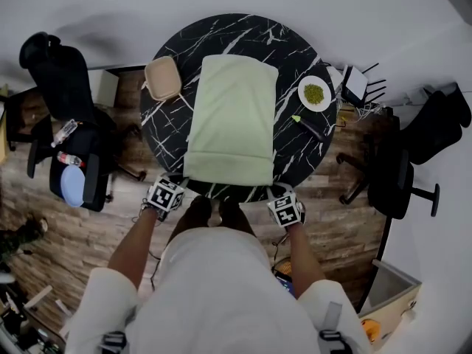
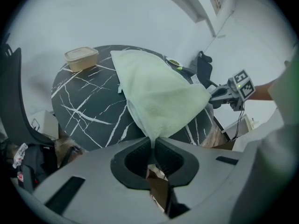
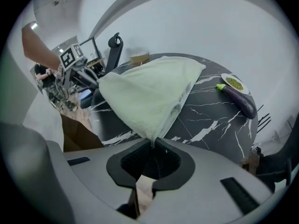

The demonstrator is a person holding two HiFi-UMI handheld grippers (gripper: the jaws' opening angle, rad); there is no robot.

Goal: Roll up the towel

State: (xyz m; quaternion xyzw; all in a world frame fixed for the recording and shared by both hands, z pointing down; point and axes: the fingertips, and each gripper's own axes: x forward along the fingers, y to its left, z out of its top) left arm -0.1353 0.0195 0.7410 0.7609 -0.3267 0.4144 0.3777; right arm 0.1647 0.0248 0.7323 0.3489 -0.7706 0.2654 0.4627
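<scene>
Centrally on the round black marble-patterned table (image 1: 169, 150), a pale green towel (image 1: 232, 120) is spread lengthwise, its far end reaching toward the table's far side and its near end lying at the near rim. The 2 near corners are gripped. In the left gripper view, the left gripper (image 2: 153, 141) is seen with its jaws closed together on the towel's near left corner, and the cloth (image 2: 159, 92) is drawn up into a peak at the pads. In the right gripper view, the right gripper (image 3: 153, 143) is likewise clamped on the near right corner, with the fabric (image 3: 149, 92) pulled to a point between the jaws. From the head view, both grippers are held just off the table's near edge, the left (image 1: 181, 183) and the right (image 1: 274, 189) well apart. A beige lidded container (image 1: 162, 78) is set at the far left of the towel, a white plate (image 1: 315, 93) of green food at the far right, and a dark aubergine (image 3: 239, 99) beside that plate.
</scene>
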